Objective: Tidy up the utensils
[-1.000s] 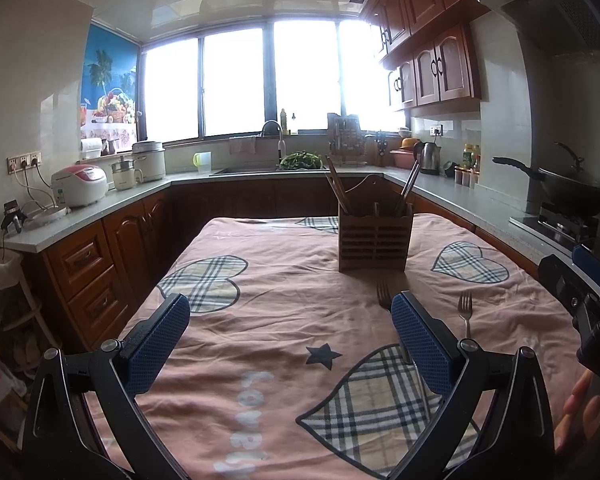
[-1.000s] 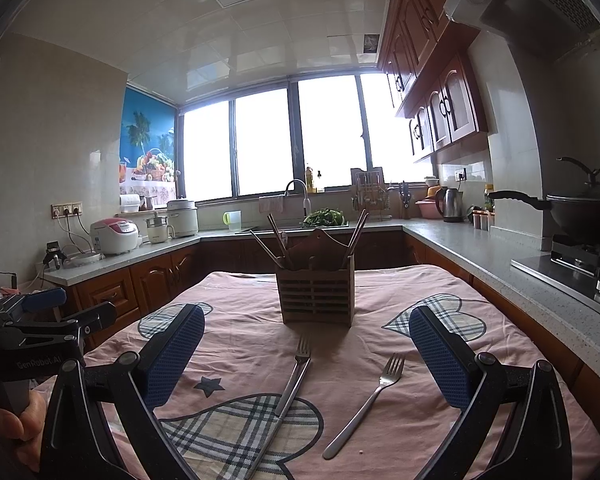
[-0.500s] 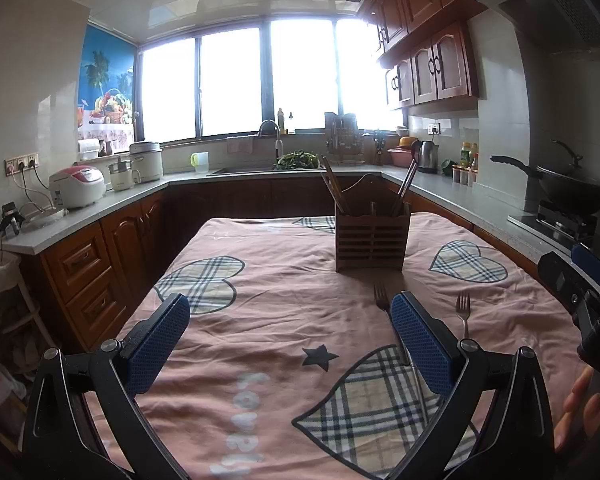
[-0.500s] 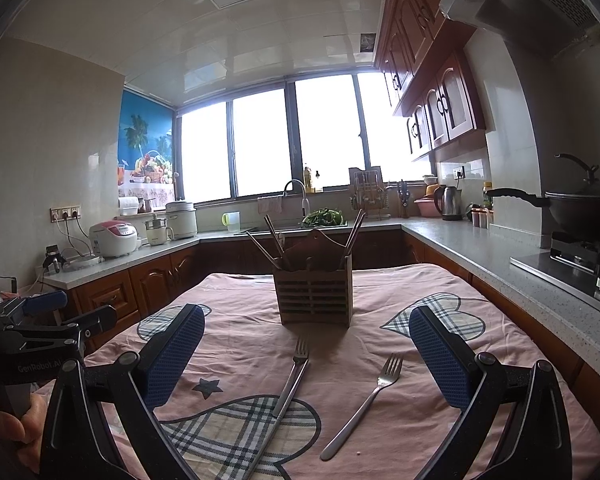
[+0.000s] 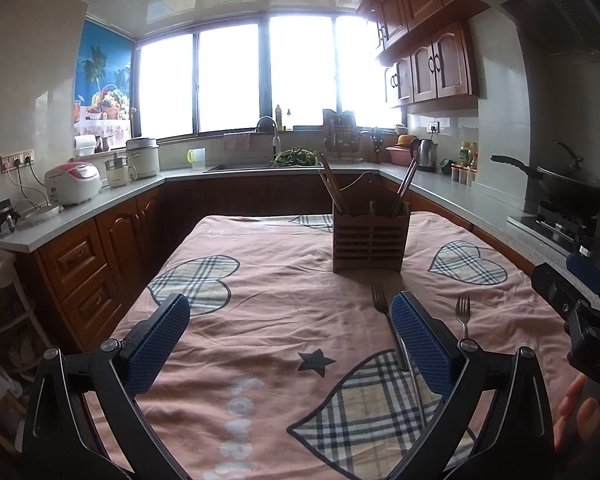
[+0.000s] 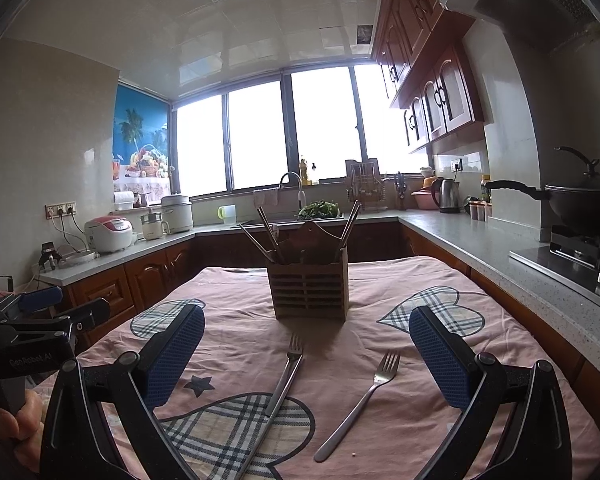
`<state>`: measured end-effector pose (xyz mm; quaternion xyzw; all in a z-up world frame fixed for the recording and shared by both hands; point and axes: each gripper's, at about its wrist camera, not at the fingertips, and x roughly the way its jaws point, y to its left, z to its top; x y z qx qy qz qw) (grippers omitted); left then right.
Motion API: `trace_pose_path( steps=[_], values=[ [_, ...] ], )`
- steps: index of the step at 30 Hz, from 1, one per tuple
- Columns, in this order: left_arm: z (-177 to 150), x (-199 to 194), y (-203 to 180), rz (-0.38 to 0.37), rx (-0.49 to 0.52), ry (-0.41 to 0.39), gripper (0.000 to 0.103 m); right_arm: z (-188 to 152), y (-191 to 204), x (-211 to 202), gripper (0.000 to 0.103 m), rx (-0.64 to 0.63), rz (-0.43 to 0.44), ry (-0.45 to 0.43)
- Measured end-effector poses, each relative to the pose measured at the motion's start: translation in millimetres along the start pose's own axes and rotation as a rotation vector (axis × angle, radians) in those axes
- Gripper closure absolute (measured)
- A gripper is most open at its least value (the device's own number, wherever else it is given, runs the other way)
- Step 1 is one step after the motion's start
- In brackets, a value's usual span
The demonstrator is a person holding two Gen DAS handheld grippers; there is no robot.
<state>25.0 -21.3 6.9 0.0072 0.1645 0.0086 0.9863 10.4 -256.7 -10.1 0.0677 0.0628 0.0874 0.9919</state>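
because both forks (image 6: pixel 286 376) (image 6: pixel 360 396) are lying flat on the pink tablecloth (image 6: pixel 380 280) just before the wooden utensil holder (image 6: pixel 309 289), the right gripper (image 6: pixel 306 360) and left gripper (image 5: pixel 290 344) are hovering over them, fingers spread wide and empty, seemingly readying a pickup.

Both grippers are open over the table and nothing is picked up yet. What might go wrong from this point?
1. The forks lie flat on soft cloth; fingers closing on one may pinch fabric or let the thin handle slip.
2. The holder already holds slanting utensils; a fork lowered in might catch them or tip it.
3. The right gripper and left gripper are close and might collide.
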Motion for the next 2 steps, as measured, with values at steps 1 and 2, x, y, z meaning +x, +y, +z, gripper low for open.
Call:
trace_pose_path(
  steps=[1, 2],
  values=[
    [0.6, 1.8, -0.1, -0.002, -0.001, 0.002, 0.000, 0.1, -1.8, 1.8, 0.000, 0.000, -0.001, 0.004],
    [1.4, 3.3, -0.5, -0.005, -0.001, 0.004, 0.000, -0.2, -1.8, 3.5, 0.000, 0.000, -0.003, 0.011]
  ],
)
